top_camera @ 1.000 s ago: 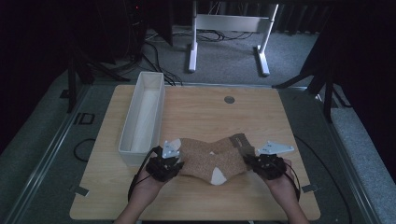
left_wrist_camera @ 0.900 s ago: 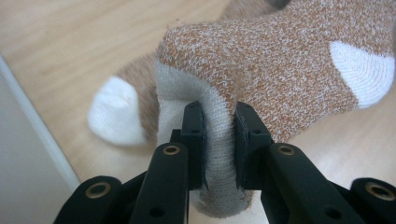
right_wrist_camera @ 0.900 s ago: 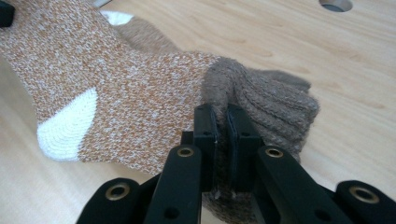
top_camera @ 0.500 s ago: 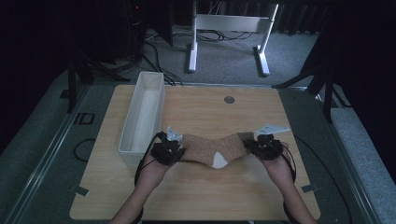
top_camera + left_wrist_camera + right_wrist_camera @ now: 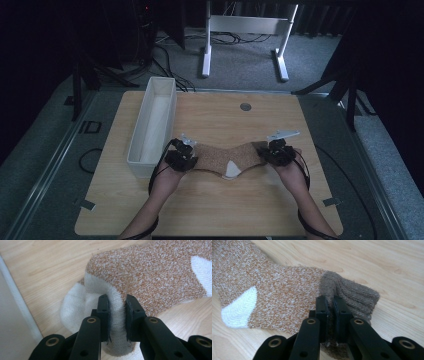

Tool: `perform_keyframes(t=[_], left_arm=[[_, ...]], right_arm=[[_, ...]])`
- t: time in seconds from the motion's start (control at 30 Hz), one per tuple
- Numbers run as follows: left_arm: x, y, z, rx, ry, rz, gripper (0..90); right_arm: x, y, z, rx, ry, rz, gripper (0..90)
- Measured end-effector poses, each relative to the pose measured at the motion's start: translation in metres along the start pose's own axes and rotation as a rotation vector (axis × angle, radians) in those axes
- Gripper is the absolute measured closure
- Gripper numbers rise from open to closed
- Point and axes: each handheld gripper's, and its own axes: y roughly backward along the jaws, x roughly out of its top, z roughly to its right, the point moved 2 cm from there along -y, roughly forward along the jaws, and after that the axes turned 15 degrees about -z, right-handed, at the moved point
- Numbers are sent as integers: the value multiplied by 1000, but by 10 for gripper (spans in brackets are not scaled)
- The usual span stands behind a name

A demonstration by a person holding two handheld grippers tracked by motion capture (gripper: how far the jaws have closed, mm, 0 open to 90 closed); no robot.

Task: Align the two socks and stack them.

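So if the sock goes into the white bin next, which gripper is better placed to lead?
Probably the left gripper: it pinches the sock at its white toe, right beside the bin. The right gripper holds the cuff.

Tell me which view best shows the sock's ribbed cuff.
The right gripper view: the ribbed cuff sits close up, pinched by the right gripper. The high view shows it as a small dark end of the sock. The left gripper view shows the white toe end instead.
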Motion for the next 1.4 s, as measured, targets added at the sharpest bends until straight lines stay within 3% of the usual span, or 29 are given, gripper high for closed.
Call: perform_keyframes(t=[0.37,0.67,0.87,1.0,1.13,1.2,1.3,1.4], left_arm=[[2,-21,-7,5,19,-44,768],[0,-30,-6,19,-1,-54,740],[0,-25,-5,14,2,-39,596],[3,-6,-5,22,19,32,570],[10,10,1,4,-2,89,606],[13,11,5,0,-9,90,634],[16,2,9,-13,-22,69,720],[15,-9,11,-26,-21,51,792]], right_arm=[[0,-28,5,-3,-13,-60,839],[-4,-39,8,27,-26,-80,829],[-5,-37,7,33,-30,-71,774],[-3,-27,5,36,-24,-39,715],[2,-12,0,52,-24,27,688],[6,-6,-6,60,-10,45,766],[11,-7,-13,69,11,28,898],[13,-16,-17,66,29,-5,900]])
